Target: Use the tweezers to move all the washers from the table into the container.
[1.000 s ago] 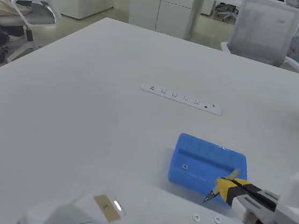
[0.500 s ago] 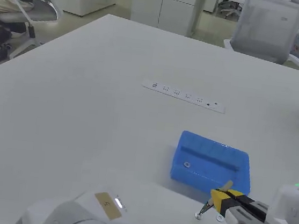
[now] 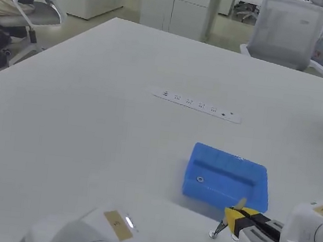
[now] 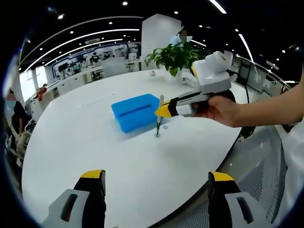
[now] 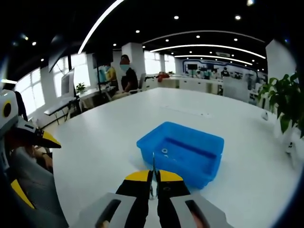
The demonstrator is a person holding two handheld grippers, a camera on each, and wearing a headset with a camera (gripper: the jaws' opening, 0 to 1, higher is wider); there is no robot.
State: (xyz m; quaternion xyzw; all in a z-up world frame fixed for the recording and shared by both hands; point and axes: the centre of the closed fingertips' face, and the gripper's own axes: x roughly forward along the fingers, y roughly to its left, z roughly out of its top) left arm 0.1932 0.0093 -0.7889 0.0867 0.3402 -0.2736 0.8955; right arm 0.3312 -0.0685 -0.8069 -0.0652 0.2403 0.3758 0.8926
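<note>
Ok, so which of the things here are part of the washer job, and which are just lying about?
Part of the job:
tweezers, held in the right gripper
washers on the table
blue container, with one washer inside

Just lying about:
power strip
office chair
potted plant

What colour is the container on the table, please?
The container is plain blue, with no pattern; it shows best in the right gripper view.
</note>
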